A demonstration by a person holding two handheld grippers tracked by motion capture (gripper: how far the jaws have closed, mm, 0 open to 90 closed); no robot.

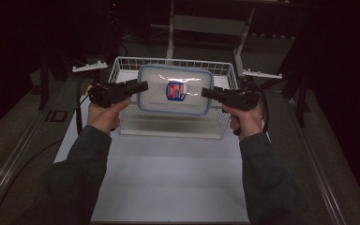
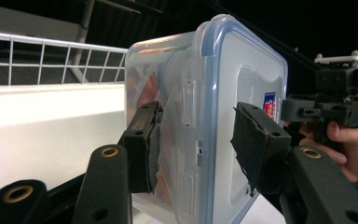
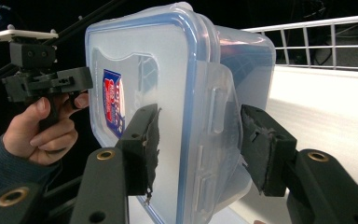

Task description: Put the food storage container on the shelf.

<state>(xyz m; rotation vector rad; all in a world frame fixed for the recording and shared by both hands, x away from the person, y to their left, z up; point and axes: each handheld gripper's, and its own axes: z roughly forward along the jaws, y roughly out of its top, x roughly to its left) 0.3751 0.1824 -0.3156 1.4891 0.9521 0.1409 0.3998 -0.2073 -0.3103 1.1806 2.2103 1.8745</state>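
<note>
Clear lidded container [image 1: 175,90] held above the white wire basket [image 1: 122,64] — left gripper [image 1: 140,87] clamped on one short edge, right gripper [image 1: 207,93] closed on the opposite clip side. Bare white tabletop [image 1: 168,178] open nearer the person — basket rim close below.

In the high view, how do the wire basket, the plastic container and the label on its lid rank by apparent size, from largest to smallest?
1. The wire basket, the widest outline.
2. The plastic container, held above the basket and so nearer the camera, which enlarges it somewhat; it still looks smaller.
3. The label, a small red and blue patch on the lid.
</note>
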